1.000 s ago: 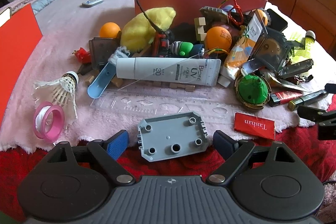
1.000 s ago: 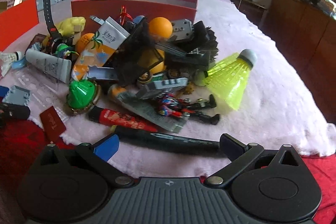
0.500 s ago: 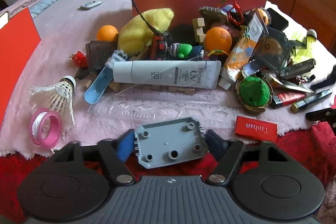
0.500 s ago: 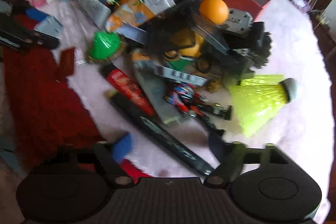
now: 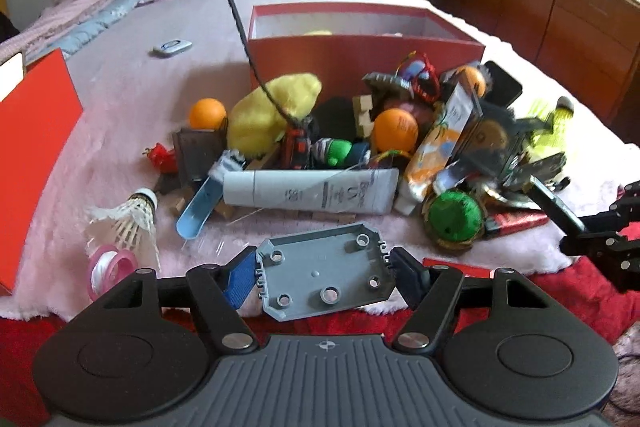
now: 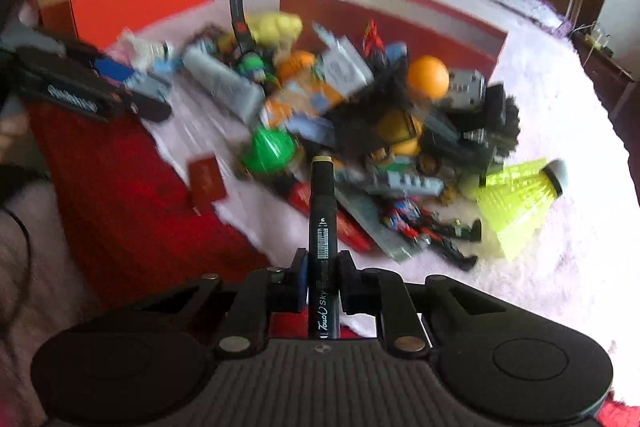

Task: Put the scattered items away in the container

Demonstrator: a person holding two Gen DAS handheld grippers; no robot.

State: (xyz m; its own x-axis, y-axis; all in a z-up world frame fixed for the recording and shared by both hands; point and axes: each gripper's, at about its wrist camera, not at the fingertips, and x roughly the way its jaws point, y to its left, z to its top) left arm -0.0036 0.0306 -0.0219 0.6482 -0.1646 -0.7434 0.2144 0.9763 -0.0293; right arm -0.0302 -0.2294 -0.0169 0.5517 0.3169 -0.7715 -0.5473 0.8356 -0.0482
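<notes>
A: Where's the red box [image 5: 360, 61]?
B: On the bed [image 5: 132, 83], straight ahead beyond the heap of clutter [image 5: 360, 147], open top up; its inside is mostly hidden behind the near wall.
A: The left gripper [image 5: 323, 277]?
B: Clenched across the short sides of a grey plastic plate [image 5: 324, 277].
A: And the right gripper [image 6: 323, 283]?
B: Grasping a black marker pen [image 6: 322, 239], long axis pointing forward at the heap. That view is blurred.

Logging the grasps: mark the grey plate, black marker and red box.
grey plate [image 5: 324, 273], left wrist view, flat middle.
black marker [image 6: 323, 227], right wrist view, barcoded barrel.
red box [image 5: 360, 55], left wrist view, front wall.
</notes>
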